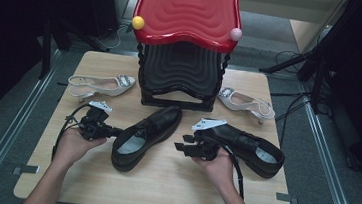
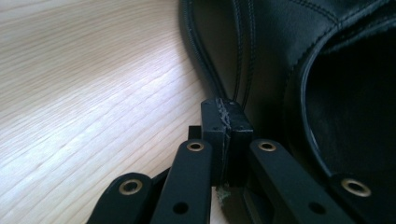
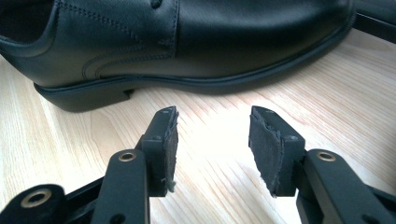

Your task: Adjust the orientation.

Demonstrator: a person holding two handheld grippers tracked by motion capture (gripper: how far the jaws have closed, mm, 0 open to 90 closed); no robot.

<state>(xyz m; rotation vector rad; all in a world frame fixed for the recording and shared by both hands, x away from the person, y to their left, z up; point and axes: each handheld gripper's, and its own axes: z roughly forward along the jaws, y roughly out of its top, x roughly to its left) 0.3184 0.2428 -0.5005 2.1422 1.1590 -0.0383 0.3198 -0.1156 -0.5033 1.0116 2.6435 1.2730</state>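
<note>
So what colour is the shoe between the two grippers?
Black leather shoe with a pale insole; clearest in the high view.

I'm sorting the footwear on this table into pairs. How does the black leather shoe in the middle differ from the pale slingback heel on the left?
The black leather shoe is a closed, rounded, low-heeled shoe; the pale slingback heel is open at the back with a thin strap. The black shoe is bulkier and plain, while the slingback is slim and carries a sparkly ornament at the toe. The black shoe lies diagonally, the slingback straight across. Both sit upright on the wooden table.
</note>
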